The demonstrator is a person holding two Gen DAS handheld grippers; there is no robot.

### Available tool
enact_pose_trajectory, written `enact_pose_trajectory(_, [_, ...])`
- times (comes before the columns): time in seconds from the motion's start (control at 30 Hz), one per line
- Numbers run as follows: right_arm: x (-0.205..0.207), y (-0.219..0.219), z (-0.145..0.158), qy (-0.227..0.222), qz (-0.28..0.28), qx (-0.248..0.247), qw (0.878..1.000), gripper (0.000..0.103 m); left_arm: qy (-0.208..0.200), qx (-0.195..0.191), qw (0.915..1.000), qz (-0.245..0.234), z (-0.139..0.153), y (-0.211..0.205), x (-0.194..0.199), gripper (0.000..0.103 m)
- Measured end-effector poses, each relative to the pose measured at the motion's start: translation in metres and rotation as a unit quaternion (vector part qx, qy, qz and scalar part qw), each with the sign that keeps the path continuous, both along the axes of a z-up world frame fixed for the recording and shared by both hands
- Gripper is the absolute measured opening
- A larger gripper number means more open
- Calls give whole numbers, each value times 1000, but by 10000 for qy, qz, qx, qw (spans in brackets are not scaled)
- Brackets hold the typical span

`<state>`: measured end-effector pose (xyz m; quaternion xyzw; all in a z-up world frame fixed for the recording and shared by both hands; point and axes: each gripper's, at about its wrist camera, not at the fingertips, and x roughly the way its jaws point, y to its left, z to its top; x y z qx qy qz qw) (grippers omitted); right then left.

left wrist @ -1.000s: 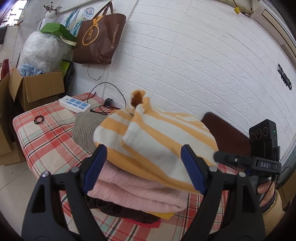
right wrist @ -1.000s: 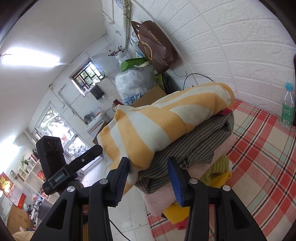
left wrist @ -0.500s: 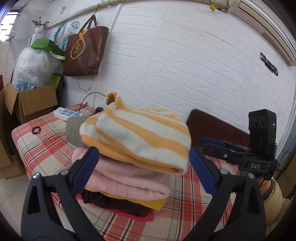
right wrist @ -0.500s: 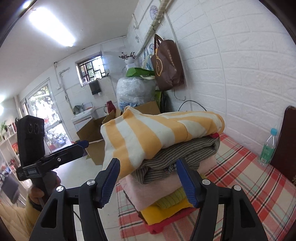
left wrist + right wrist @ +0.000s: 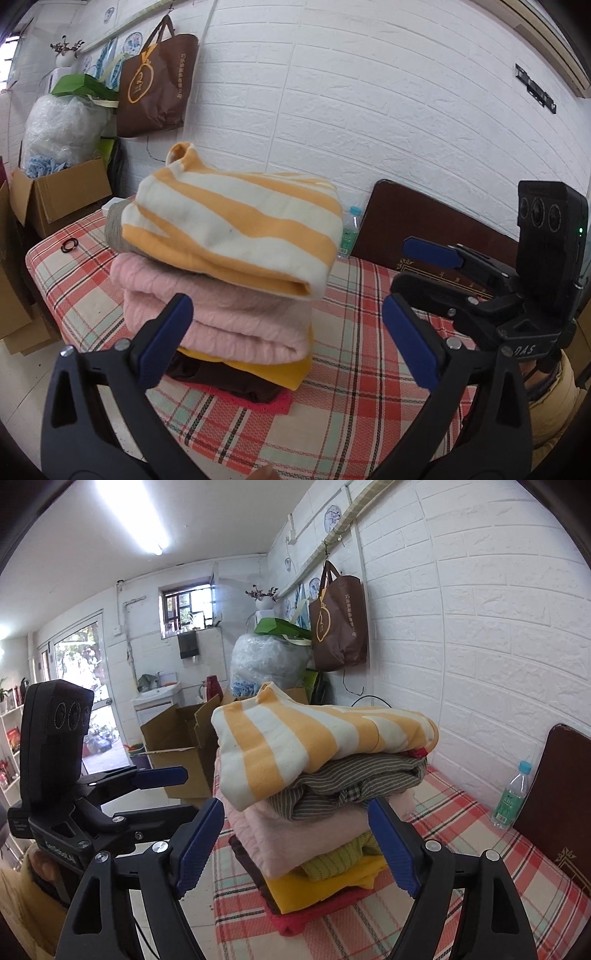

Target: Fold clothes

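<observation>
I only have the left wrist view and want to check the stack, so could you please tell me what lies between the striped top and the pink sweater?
Observer: A grey striped garment, bunched rather than flat, lies under the yellow-striped top.
Operator: Thanks. Is anything hidden below the pink sweater?
Observer: Yes, a yellow-green knit sits between the pink sweater and the yellow garment.
</observation>
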<state>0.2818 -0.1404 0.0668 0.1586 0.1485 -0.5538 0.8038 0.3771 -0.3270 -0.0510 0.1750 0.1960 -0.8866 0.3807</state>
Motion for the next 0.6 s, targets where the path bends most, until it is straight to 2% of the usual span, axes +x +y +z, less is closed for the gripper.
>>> enact_pose_trajectory(0.07, [-2,1,-1,-55,8,50,10000,82,20,-25,10000,36,0,-1,1,102])
enact_pose_trajectory(0.17, [-4,3,-3,-91,2,88,9999,83,265,-82,9995,-156,2,1,4,102])
enact_pose_trajectory(0.27, [-6,5,-5,-133,-7,111,9998,83,-3,-775,9966,294,10,18,1,102])
enact_pose_trajectory(0.47, [-10,9,-3,-138,-84,85,9998,83,48,-435,9987,276,8,10,-1,102])
enact_pose_trajectory(0.6, [-11,13,-1,-139,-98,60,9998,83,-197,-559,9974,407,4,16,-5,102])
